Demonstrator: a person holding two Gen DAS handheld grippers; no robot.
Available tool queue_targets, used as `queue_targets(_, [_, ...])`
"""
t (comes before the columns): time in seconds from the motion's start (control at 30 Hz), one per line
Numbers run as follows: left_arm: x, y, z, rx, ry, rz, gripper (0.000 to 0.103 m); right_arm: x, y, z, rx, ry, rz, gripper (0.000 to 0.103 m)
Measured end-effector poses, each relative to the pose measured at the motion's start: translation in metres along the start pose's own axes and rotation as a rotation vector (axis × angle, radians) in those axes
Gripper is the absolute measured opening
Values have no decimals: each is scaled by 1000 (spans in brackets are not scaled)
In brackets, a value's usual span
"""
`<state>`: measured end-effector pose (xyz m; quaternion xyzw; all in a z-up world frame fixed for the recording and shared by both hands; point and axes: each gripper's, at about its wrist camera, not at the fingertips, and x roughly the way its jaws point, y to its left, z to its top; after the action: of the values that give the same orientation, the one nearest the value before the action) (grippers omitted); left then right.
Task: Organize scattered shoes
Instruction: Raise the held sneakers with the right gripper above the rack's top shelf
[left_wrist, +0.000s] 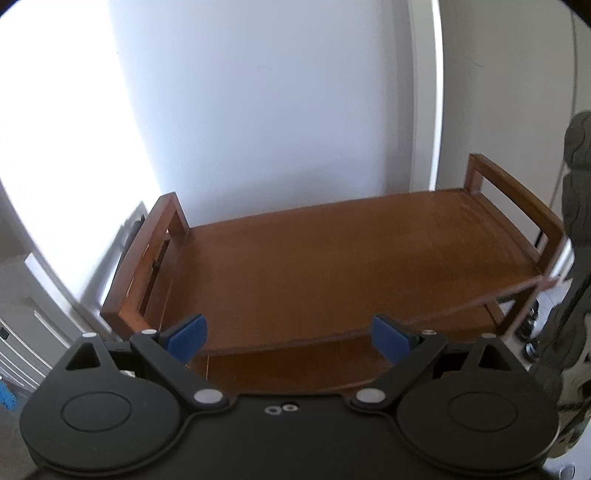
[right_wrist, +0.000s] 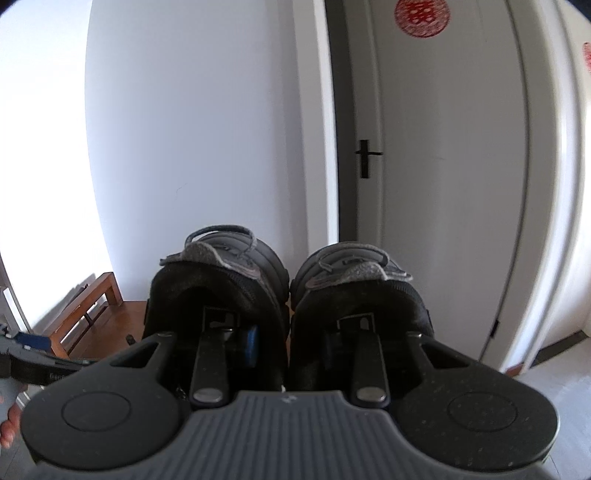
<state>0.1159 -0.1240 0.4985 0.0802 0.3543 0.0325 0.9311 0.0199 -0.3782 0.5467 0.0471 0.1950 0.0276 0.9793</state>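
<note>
The right claw (right_wrist: 288, 338) grips two dark shoes (right_wrist: 221, 280) together, one finger inside each. The left claw (left_wrist: 290, 336) is open, holding nothing, just before the wooden shoe rack (left_wrist: 332, 258).

A: What is seen behind the wooden rack?
B: A plain white wall (left_wrist: 277, 110) is seen, brightly lit at the left, with a white door frame (left_wrist: 424, 110) beside it

A: And in the right wrist view?
B: A white door (right_wrist: 443, 166) is shown, fitted with a black handle (right_wrist: 365, 157). A round red paper cutout (right_wrist: 421, 16) is stuck near its top, and pale floor (right_wrist: 554, 376) is glimpsed at the lower right
</note>
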Motion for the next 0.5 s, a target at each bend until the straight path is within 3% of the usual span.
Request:
queue_targets(0.27, [21, -36, 35, -50, 2, 54, 96, 59, -43, 21, -43, 29, 110, 35])
queue_targets(0.5, [28, -55, 44, -97, 20, 120, 96, 105, -79, 36, -71, 46, 193, 35])
